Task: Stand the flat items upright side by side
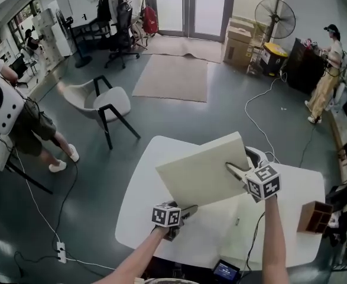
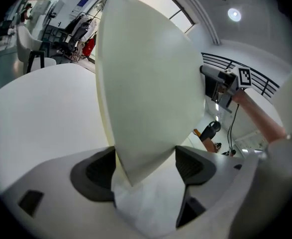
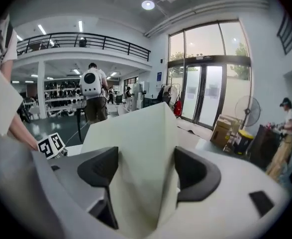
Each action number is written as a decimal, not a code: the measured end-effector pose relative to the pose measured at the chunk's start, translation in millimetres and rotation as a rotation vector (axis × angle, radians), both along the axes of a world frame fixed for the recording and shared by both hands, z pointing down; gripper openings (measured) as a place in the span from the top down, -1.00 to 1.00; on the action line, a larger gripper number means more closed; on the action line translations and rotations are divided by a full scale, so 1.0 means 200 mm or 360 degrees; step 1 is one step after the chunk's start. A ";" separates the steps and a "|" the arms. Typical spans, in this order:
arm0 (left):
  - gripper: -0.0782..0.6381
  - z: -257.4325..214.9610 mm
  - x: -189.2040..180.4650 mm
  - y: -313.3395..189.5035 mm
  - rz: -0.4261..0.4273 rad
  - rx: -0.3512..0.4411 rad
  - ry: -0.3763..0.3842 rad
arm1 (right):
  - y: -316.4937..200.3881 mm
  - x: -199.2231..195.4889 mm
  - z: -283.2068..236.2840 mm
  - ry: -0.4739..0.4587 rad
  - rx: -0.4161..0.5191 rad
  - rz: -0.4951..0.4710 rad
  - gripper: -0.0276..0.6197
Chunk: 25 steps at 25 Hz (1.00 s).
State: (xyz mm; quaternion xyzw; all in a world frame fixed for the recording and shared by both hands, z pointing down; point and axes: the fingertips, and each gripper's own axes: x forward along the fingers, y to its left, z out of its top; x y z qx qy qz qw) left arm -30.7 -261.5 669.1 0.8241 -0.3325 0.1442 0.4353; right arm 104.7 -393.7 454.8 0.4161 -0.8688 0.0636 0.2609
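A large cream flat board [image 1: 203, 170] hangs tilted above the white table [image 1: 155, 229], carried by both grippers. My left gripper [image 1: 188, 209] is shut on its lower near corner. In the left gripper view that corner [image 2: 146, 83] fills the gap between the jaws of the left gripper [image 2: 143, 166], and the right gripper [image 2: 220, 86] shows beyond the board. My right gripper [image 1: 235, 169] is shut on the board's right edge. In the right gripper view the board [image 3: 141, 143] sits wedged between the pads of the right gripper [image 3: 146, 166].
A brown wooden rack [image 1: 315, 216] stands at the table's right end. Another pale flat panel [image 1: 250, 229] seems to lie on the table under the right arm. A small screen [image 1: 226, 271] sits at the near edge. A chair [image 1: 102, 102] and people stand on the floor around.
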 end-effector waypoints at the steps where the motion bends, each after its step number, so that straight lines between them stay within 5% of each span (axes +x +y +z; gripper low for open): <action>1: -0.27 0.00 -0.01 0.01 0.0021 -0.0006 0.0025 | 0.03 -0.04 -0.04 0.0054 0.0028 -0.0003 -0.20; 10: -0.27 -0.03 -0.05 0.04 0.0126 -0.0186 0.0436 | 0.16 -0.59 -0.35 0.0288 0.0244 -0.0094 -0.09; 18: -0.27 -0.01 -0.06 0.04 0.0162 -0.0482 0.0736 | 0.14 -1.04 -0.34 0.0490 0.0303 -0.0287 -0.02; 25: -0.27 -0.06 -0.11 0.04 0.0235 -0.0596 0.0971 | 0.10 -1.29 -0.33 0.0697 0.0356 -0.0405 0.10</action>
